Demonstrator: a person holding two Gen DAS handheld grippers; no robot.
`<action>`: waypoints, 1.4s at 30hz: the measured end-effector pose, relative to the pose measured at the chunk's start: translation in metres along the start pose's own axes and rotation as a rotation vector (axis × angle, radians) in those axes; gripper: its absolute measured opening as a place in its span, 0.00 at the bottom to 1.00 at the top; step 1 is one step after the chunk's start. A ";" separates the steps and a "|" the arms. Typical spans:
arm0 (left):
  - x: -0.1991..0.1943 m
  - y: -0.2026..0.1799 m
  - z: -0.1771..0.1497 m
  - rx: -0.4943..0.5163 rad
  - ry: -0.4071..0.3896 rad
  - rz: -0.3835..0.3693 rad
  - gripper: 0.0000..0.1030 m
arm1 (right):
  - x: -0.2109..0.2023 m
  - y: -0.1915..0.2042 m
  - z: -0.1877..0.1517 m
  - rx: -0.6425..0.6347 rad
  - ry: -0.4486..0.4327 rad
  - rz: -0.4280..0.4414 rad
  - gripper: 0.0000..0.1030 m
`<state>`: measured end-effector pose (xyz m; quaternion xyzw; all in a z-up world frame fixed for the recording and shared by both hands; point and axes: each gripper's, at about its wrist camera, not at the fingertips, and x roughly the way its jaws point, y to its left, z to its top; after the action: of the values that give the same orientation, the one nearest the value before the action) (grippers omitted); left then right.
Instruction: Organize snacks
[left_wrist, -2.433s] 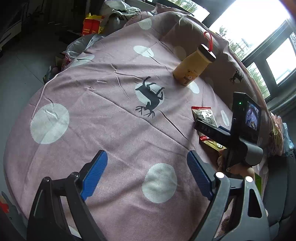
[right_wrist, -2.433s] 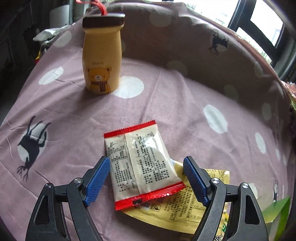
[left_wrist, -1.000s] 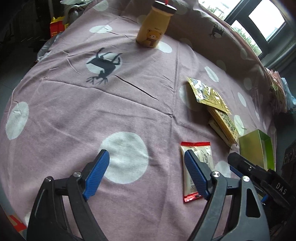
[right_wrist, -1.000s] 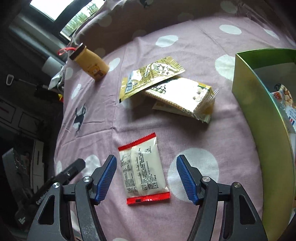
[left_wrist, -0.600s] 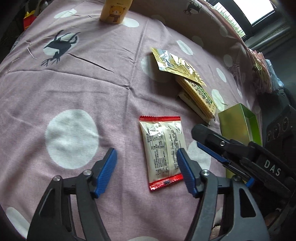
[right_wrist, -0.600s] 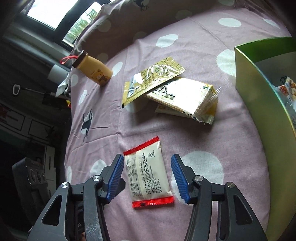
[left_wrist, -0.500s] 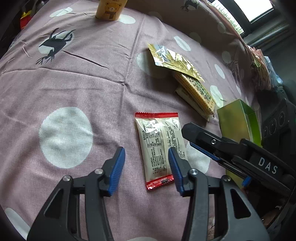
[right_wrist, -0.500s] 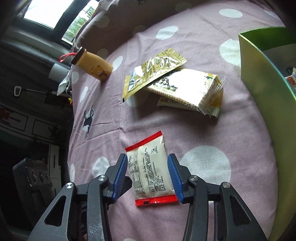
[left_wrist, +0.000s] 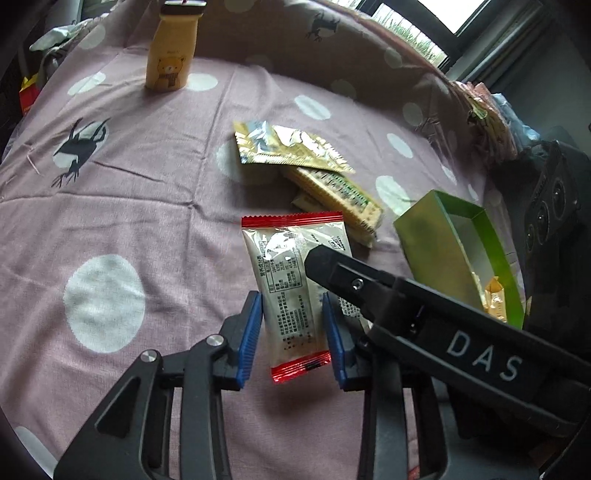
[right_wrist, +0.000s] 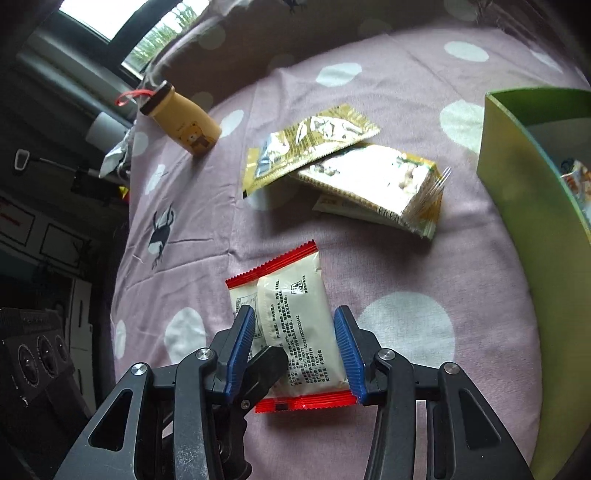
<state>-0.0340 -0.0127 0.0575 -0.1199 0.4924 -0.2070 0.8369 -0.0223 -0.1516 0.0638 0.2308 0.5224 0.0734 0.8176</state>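
While both tools crowd one packet, the views read as follows.

Left wrist view
- Left tool (left_wrist: 293, 328): blue pads narrowed onto the lower half of the red-edged snack packet (left_wrist: 291, 273), pinching its two long sides.
- Packet: flat on the pink dotted cloth (left_wrist: 110, 206).
- In the way: right tool's black finger (left_wrist: 354, 284) lies across the packet's right side.
- Around: gold wrapper (left_wrist: 288, 147) overlapping a yellow packet (left_wrist: 332, 192); green box (left_wrist: 458, 251) to the right; bear bottle (left_wrist: 171, 55) upright, far back.

Right wrist view
- Right tool (right_wrist: 295, 350): pads close to the same packet (right_wrist: 291, 325); whether they press it, I cannot tell.
- In the way: left tool's black fingertip (right_wrist: 266, 365) on the packet's lower left.
- Around: green box (right_wrist: 528, 206) at right, a wrapped snack (right_wrist: 574, 177) inside.
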 end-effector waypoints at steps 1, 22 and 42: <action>-0.003 -0.004 0.001 0.011 -0.026 -0.011 0.31 | -0.008 0.002 0.000 -0.011 -0.031 -0.002 0.47; -0.008 -0.113 0.019 0.168 -0.210 -0.325 0.31 | -0.139 -0.047 0.009 -0.015 -0.471 -0.095 0.47; 0.082 -0.206 0.026 0.350 0.074 -0.310 0.31 | -0.152 -0.164 0.017 0.386 -0.468 -0.170 0.47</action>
<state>-0.0232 -0.2334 0.0896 -0.0395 0.4551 -0.4192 0.7846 -0.0946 -0.3566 0.1200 0.3477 0.3418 -0.1510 0.8599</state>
